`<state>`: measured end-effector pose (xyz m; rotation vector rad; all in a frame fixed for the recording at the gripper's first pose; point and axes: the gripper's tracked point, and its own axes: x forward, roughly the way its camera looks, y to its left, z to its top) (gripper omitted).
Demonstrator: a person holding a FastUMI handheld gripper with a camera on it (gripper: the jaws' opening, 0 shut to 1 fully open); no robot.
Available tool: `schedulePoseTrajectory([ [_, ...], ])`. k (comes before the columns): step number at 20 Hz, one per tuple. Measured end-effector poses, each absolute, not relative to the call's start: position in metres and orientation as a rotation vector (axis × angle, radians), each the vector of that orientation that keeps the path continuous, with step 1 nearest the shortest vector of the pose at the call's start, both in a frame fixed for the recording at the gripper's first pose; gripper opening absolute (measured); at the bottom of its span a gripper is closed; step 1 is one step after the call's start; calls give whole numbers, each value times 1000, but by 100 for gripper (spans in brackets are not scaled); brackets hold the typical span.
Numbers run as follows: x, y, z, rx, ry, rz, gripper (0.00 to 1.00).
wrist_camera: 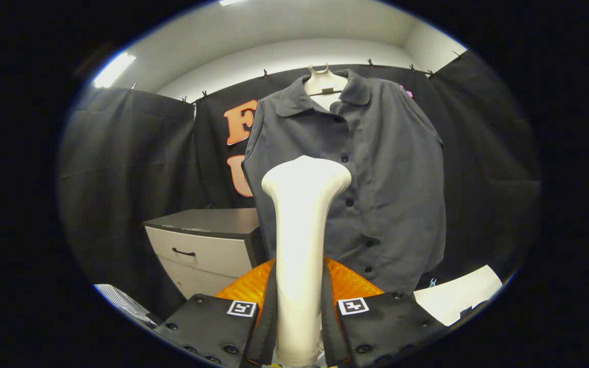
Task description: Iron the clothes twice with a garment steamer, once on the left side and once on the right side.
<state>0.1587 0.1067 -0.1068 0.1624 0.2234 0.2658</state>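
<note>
A dark grey button-up shirt (376, 168) hangs on a pale hanger (324, 81) against the booth's black wall, beyond my fingers. My gripper (298, 312) is shut on the white garment steamer (302, 235), both fingers pressing its handle from either side. The steamer stands upright between the fingers. Its wide head (306, 176) is at the shirt's lower left half, left of the button row; whether it touches the cloth I cannot tell.
A grey-topped cabinet with pale drawers (207, 240) stands left of the shirt, lower down. A white sheet (460, 299) lies at the lower right, under the shirt's hem. Black cloth walls close in on all sides.
</note>
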Motion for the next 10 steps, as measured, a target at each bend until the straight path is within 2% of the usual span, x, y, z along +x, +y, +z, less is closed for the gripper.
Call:
schedulePoseTrajectory([
  [10,195,40,-38,153,83,194,44],
])
